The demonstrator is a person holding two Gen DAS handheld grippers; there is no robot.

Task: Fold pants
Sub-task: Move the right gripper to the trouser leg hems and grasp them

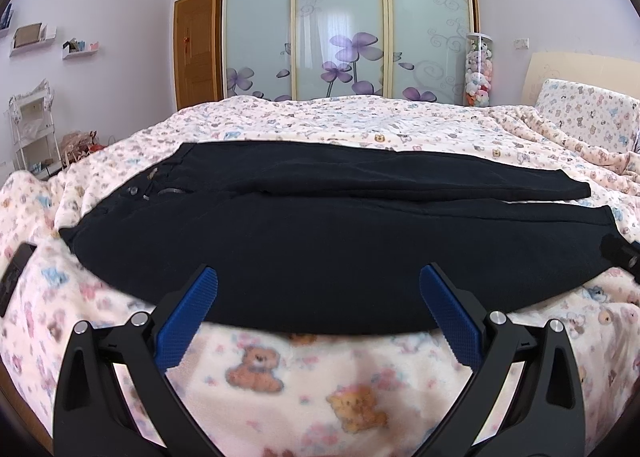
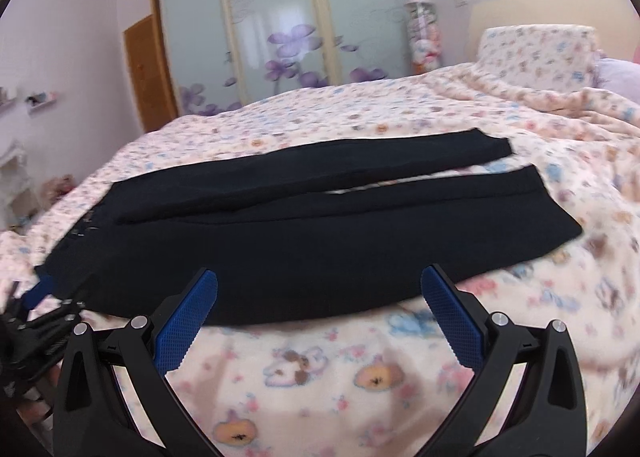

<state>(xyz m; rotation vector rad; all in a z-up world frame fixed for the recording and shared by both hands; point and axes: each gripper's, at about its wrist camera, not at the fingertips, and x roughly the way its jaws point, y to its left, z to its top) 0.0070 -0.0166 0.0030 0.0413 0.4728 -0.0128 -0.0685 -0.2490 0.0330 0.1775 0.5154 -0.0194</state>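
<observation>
Black pants (image 1: 320, 233) lie flat across the bed, waistband with zipper at the left, both legs stretching to the right with their hems side by side. In the right wrist view the same pants (image 2: 248, 225) run from lower left to upper right. My left gripper (image 1: 319, 281) is open, its blue pads hovering over the near edge of the closer leg, nothing between them. My right gripper (image 2: 319, 281) is also open, just above the near edge of that leg. The left gripper's blue finger (image 2: 38, 293) shows at the left edge of the right wrist view, by the waistband.
The bed carries a pink teddy-bear blanket (image 1: 304, 385) with rumpled folds and a pillow (image 1: 588, 113) at the right. A dark phone (image 1: 14, 273) lies on the blanket at the left. A frosted sliding wardrobe (image 1: 344, 21), a white shelf rack (image 1: 32, 125) and a plush-toy tube (image 1: 478, 69) stand behind.
</observation>
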